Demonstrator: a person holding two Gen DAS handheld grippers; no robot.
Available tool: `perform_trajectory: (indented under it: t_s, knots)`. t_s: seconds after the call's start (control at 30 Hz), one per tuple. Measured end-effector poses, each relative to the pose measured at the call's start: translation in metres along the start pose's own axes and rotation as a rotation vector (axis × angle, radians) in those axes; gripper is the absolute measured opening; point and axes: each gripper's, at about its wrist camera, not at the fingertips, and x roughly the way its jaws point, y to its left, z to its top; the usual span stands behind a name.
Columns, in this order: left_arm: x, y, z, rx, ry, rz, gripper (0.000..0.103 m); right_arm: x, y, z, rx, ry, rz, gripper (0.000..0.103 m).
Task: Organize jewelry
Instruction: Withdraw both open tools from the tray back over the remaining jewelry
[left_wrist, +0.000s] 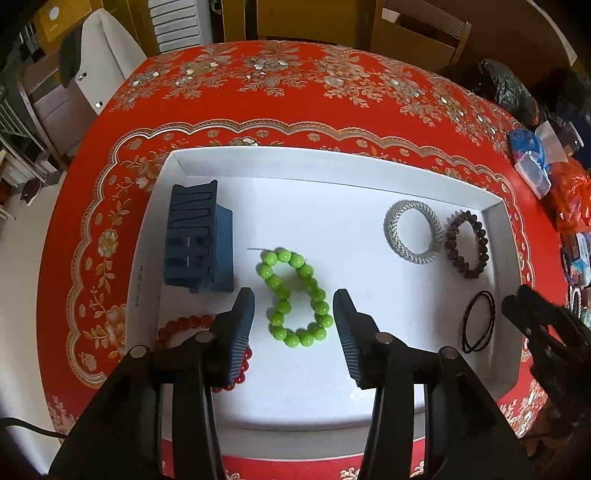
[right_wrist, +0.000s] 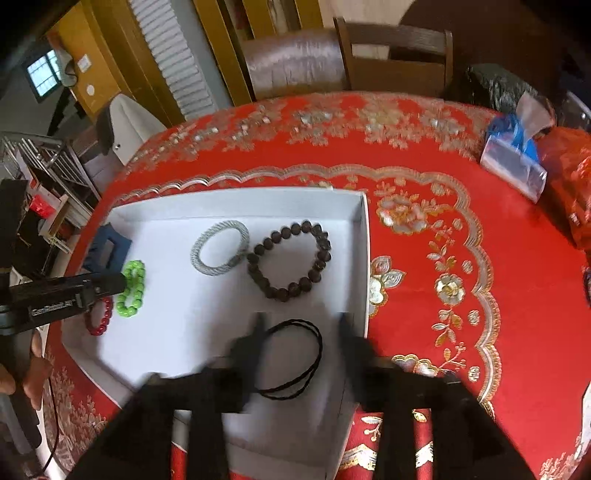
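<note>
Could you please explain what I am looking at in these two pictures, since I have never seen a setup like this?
There is no robot here. A person holds a two-finger gripper in each hand, and each gripper carries a wide-angle camera looking along its fingers. One picture comes from the left gripper, the other from the right gripper, which looks blurred.

Both look down at a white tray on a table with a red floral tablecloth. In the tray lie a green bead bracelet, a red bead bracelet, a silver mesh bracelet, a dark bead bracelet, a black cord loop and a dark blue holder.

Both grippers stand open and hold nothing. The left one straddles the green bracelet; the right one straddles the black cord.
</note>
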Motion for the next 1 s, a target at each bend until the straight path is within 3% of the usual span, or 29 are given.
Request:
perform_trajectory:
  t_s: [0.3, 0.43, 1.0]
  knots:
    - [-0.031, -0.006, -0.02, 0.013, -0.06, 0.036, 0.043, -0.032, 0.018, -0.02, -0.016, -0.021, 0.027, 0.044]
    - [-0.047, -0.004, -0.035, 0.007, -0.085, 0.053, 0.044, -0.043, 0.025, -0.033, -0.033, -0.019, 0.029, 0.055]
    - [-0.101, -0.002, -0.134, -0.057, -0.134, 0.093, 0.045, -0.108, 0.051, -0.106, -0.136, -0.031, 0.069, 0.056]
